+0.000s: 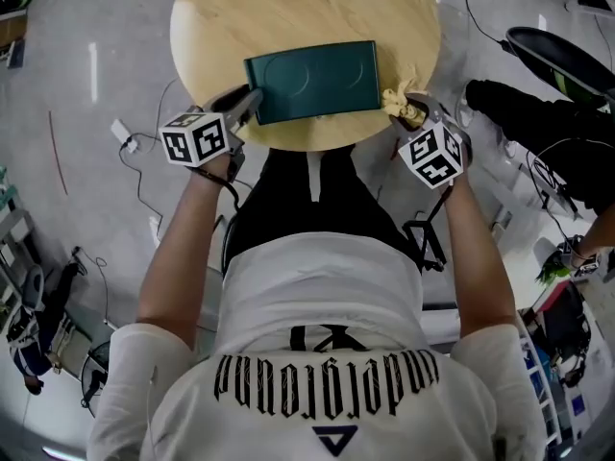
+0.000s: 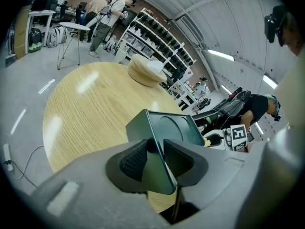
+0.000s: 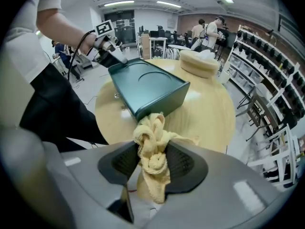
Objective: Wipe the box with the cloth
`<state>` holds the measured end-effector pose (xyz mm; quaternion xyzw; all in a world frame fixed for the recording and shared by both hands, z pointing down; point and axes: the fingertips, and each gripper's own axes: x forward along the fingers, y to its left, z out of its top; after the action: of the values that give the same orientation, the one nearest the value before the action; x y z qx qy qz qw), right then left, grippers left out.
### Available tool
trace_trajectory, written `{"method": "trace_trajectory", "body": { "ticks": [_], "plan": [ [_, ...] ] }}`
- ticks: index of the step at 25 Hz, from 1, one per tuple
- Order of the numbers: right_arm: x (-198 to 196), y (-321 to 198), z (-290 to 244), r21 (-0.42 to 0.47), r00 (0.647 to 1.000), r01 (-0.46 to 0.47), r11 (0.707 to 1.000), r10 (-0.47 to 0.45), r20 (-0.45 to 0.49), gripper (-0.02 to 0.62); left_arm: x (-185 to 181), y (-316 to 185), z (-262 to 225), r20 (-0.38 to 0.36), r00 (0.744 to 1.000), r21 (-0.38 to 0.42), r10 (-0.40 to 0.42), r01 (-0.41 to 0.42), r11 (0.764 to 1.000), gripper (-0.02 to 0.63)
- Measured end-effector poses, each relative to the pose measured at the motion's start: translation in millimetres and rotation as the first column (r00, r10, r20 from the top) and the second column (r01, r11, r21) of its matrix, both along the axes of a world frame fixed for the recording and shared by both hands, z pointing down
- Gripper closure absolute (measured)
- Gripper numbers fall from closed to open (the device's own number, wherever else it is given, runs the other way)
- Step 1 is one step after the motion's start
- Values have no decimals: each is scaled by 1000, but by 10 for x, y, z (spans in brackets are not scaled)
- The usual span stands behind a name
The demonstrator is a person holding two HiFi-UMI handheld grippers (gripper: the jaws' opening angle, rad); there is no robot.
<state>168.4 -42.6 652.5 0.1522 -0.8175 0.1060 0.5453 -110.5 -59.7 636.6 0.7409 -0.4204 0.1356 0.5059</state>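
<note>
Clamping left gripper [image 2: 158, 152] on box [image 2: 175, 128] wall at near corner; clenching right gripper [image 3: 155, 160] on bunched cloth [image 3: 153, 149], just beside box's right end near table [image 1: 288, 8] edge. Likely stiff, light, slick: best held by wall. Cloth soft, limp.

Round light-wood table [image 1: 288, 8] on a shiny grey floor [image 1: 86, 219], with a tan, squashed-looking round cushion thing [image 3: 200, 63] sitting on its far side. Long shelving racks [image 3: 267, 56] packed with dark stuff run down one wall. A couple of people [image 3: 209, 30] stand by desks at the back, and a white plug block [image 1: 122, 131] with its cable lies on the floor near the table.
</note>
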Motion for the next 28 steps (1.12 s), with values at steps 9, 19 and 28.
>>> {"method": "trace_trajectory", "body": {
  "ticks": [9,19,28],
  "plan": [
    [-5,-78,101,18,997,75,997,-74,-37,433,3,-38,30,22,1000,3,14,-14,1000,485],
    [-132,-767,-111,113,976,190,975,-176,-124,432,141,162,-212,28,999,13,45,-45,999,483],
    [-265,-1128,-96,113,854,500,858,-468,-225,431,123,155,-247,14,999,15,35,-36,999,482]
  ]
}}
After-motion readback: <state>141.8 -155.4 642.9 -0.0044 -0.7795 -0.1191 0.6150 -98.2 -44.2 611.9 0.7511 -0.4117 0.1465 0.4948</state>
